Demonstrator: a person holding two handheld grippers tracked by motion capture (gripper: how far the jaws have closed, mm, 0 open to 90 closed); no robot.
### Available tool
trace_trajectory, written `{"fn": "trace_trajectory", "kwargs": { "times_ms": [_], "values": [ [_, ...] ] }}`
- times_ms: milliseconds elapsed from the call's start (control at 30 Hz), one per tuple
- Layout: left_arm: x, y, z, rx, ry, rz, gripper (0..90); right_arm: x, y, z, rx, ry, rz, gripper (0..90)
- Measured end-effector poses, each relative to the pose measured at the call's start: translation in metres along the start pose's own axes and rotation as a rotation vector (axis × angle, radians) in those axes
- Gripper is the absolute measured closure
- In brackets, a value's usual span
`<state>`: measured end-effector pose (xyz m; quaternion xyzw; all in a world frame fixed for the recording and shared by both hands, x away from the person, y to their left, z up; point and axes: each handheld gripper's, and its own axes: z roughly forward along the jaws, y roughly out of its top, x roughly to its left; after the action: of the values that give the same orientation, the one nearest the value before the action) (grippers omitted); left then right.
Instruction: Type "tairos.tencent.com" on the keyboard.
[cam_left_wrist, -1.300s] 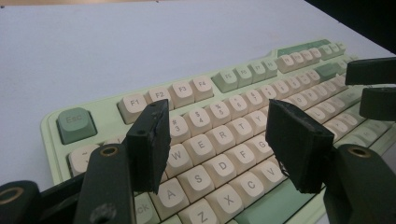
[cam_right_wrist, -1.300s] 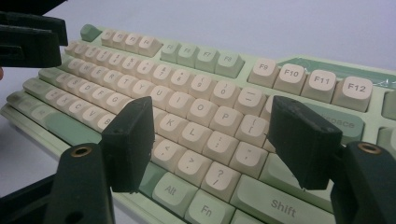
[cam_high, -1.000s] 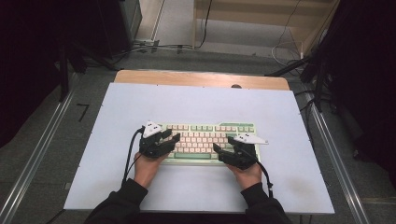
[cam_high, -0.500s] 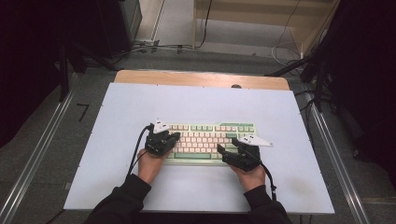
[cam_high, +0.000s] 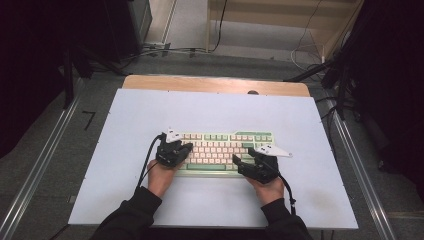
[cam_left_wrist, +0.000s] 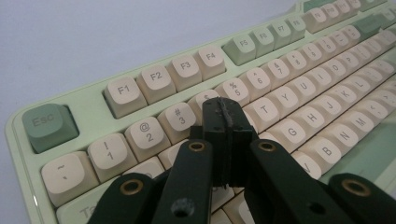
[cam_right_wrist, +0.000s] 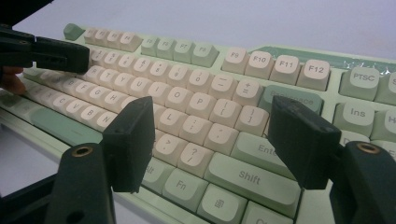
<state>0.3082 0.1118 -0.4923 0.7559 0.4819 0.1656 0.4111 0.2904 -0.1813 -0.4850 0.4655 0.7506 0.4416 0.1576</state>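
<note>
A pale green keyboard (cam_high: 220, 149) with cream and green keys lies at the middle of the white table top. My left gripper (cam_high: 186, 147) rests over its left end; in the left gripper view its jaws are pressed together, gripper (cam_left_wrist: 225, 114) shut, tips just above the number row near the 4 key, holding nothing. My right gripper (cam_high: 241, 161) hovers over the keyboard's right front part. Its jaws stand wide apart in the right gripper view, gripper (cam_right_wrist: 212, 135) open, above the Enter and Shift keys (cam_right_wrist: 250, 175). The left gripper (cam_right_wrist: 44, 53) also shows there at far left.
The white table top (cam_high: 150, 110) has bare room all round the keyboard. A wooden strip (cam_high: 210, 84) runs along its far edge. Metal rails flank both sides, with cables on the floor beyond and dark curtains left and right.
Both grippers have moved slightly right and toward the keyboard's front. The left one has slid inward over the keys from the left edge.
</note>
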Motion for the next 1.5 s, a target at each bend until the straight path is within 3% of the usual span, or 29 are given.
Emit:
{"fn": "trace_trajectory", "kwargs": {
  "times_ms": [67,200,333,467,833,1033,1500],
  "values": [
    [-0.001,0.001,-0.003,-0.019,-0.007,-0.002,90.0,0.0,0.0,0.0,0.0,0.0,-0.001,30.4],
    [-0.004,0.003,-0.012,-0.076,-0.03,-0.004,68.0,-0.001,0.0,0.0,-0.001,-0.001,0.001,30.5],
    [-0.007,0.002,-0.017,-0.135,-0.011,-0.009,50.0,0.0,0.001,0.001,-0.002,0.0,-0.002,30.7],
    [-0.007,0.0,-0.019,-0.137,0.025,-0.029,34.8,0.002,0.001,0.001,-0.008,0.001,-0.011,38.6],
    [0.005,-0.011,-0.035,-0.15,0.059,-0.076,33.9,0.02,0.004,0.014,-0.015,0.054,-0.117,87.4],
    [0.011,-0.018,-0.045,-0.155,0.087,-0.096,33.9,0.035,0.007,0.026,0.007,0.102,-0.178,87.8],
    [0.019,-0.029,-0.059,-0.16,0.122,-0.122,33.9,0.056,0.008,0.045,0.058,0.151,-0.241,87.8]
  ]
}}
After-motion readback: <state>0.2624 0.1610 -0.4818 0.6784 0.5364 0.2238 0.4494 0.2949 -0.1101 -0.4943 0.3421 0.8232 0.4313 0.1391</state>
